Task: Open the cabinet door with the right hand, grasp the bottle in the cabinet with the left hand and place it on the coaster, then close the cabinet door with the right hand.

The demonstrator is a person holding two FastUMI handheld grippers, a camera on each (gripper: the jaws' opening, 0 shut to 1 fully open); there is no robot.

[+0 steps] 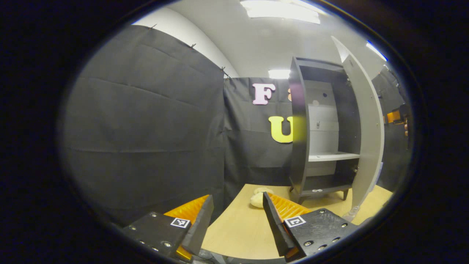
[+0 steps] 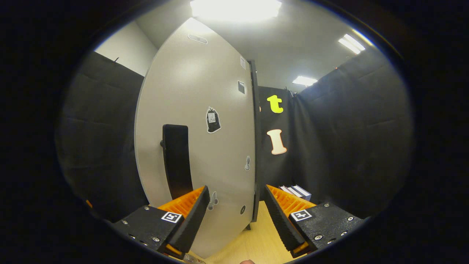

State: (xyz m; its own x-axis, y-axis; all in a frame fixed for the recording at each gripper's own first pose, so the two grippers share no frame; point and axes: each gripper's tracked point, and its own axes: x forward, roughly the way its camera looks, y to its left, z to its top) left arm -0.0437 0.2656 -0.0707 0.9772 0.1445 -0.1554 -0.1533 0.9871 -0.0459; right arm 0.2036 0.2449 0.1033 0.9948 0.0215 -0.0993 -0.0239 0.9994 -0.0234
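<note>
Both hand-held grippers, left (image 1: 236, 220) and right (image 2: 236, 216), stand open and empty. Stiff and light on its hinges by the look of it, the cabinet door (image 2: 194, 146) is best taken by its handle (image 2: 177, 161). No bottle can be made out on the cabinet shelf (image 1: 331, 157).

Both views are bright enough and evenly lit from ceiling panels (image 1: 280, 10) at 12 o'clock. In the right gripper view one panel (image 2: 234, 8) is blown out and casts soft glare on the door (image 2: 198, 110). Strong fisheye bending toward every edge. Cabinet (image 1: 322, 128) interior is shaded. A faint magenta-yellow flare runs along its 9 o'clock wall. Focus is mostly sharp.
</note>
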